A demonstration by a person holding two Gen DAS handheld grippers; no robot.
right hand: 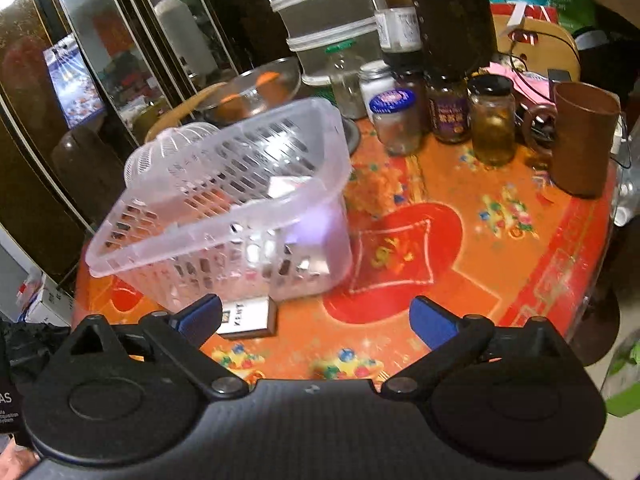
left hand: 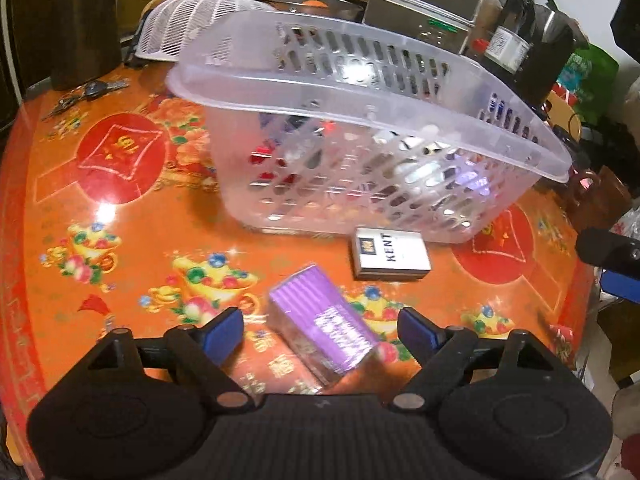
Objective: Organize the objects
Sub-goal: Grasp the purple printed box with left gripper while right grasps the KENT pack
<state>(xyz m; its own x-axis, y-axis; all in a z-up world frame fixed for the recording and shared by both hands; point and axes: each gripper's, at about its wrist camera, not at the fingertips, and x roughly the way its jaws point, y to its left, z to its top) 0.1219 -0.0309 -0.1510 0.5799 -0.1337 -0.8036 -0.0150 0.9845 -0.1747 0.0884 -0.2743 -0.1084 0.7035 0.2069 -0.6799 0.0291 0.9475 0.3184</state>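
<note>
A clear slotted plastic basket (left hand: 352,80) stands on the orange table (left hand: 152,240) and holds several small items. A white KENT pack (left hand: 390,254) lies flat in front of it. A purple box (left hand: 324,318) lies between the fingers of my open left gripper (left hand: 320,332), untouched. In the right wrist view the basket (right hand: 224,208) is at left and the KENT pack (right hand: 248,318) lies beside the left finger of my open, empty right gripper (right hand: 316,320). The right gripper also shows at the right edge of the left wrist view (left hand: 612,260).
A white slotted cover (left hand: 184,28) lies behind the basket. Keys (left hand: 86,90) lie at far left. Several glass jars (right hand: 492,120) and a brown cup (right hand: 580,140) stand at the table's far right. Stacked containers (right hand: 328,20) are at the back.
</note>
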